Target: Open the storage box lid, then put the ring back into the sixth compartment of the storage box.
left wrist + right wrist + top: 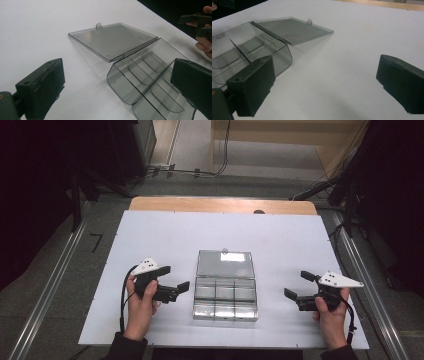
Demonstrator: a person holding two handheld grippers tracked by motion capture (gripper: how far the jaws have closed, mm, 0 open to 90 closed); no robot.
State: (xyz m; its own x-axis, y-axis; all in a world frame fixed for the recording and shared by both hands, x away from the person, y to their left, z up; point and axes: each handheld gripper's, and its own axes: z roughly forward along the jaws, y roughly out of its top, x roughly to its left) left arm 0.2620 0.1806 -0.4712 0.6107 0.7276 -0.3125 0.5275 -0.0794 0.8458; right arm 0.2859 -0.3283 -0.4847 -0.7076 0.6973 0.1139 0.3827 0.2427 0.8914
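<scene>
Centre of frame: clear plastic box (225, 292), lid (224, 263) flung open
Handling: probably light, stiff, slippery
Hold: lid's far tab (225, 251)
Left gripper (176, 280): jaws apart
Right gripper (298, 285): jaws apart

A clear plastic compartment box (225, 301) is seen lying on the white table (150, 235), roughly midway between the two sides and toward the near edge. Its lid (225, 264) is swung fully open and laid flat on the far side, joined along the hinge (a small round tab stands at the lid's far edge). The tray is divided by thin walls into six cells, two rows of three, and nothing is seen inside them.
</scene>
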